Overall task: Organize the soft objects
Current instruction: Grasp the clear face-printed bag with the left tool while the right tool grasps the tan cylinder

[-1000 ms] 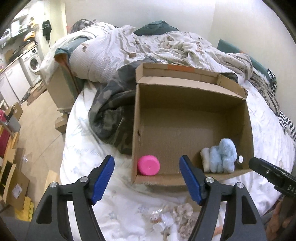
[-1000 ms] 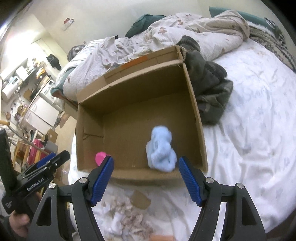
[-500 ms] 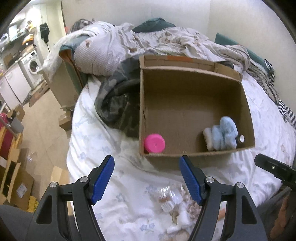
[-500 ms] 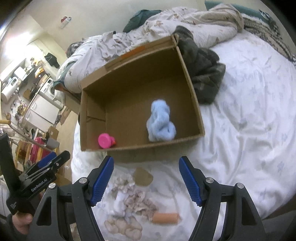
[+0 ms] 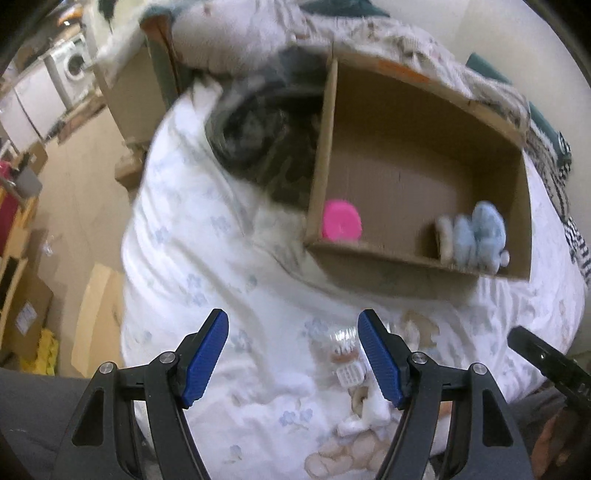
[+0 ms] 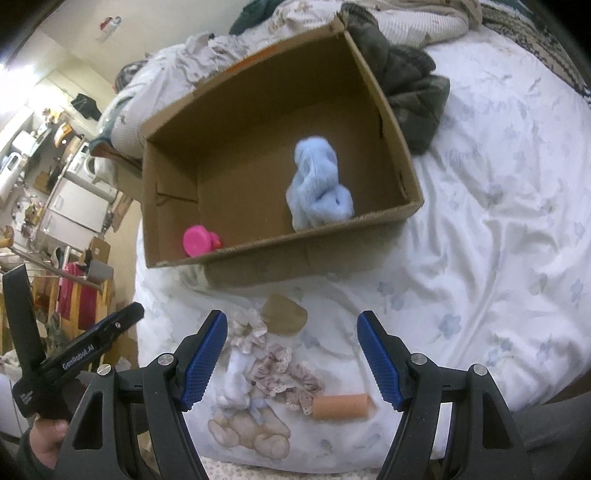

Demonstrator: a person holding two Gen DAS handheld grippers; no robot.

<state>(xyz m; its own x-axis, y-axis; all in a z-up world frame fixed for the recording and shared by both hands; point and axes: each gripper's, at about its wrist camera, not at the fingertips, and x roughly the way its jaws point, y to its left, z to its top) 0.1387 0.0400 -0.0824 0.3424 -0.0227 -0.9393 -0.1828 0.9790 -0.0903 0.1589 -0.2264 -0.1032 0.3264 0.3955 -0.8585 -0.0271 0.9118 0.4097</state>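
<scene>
An open cardboard box (image 6: 388, 99) lies on the bed; it also shows in the left wrist view (image 5: 325, 147). Inside it are a fluffy light-blue soft toy (image 6: 317, 188), also in the left wrist view (image 5: 476, 236), and a pink round object (image 6: 197, 242), also in the left wrist view (image 5: 341, 225). In front of the box lie a frilly fabric pile (image 6: 273, 365), a tan pad (image 6: 284, 314) and an orange cylinder (image 6: 340, 406). My right gripper (image 6: 291, 354) is open and empty above the pile. My left gripper (image 5: 293, 354) is open and empty, left of the pile (image 5: 354, 373).
A dark jacket (image 6: 410, 88) lies beside the box. Rumpled bedding (image 5: 258, 33) is behind it. The bed edge drops to the floor (image 5: 81, 177) on the left, with cardboard boxes (image 5: 22, 314) and a washing machine (image 5: 74, 66) beyond.
Both grippers have pulled back from the box toward the near edge of the bed. The fabric pile and orange cylinder have come into fuller view. Both stay open.
</scene>
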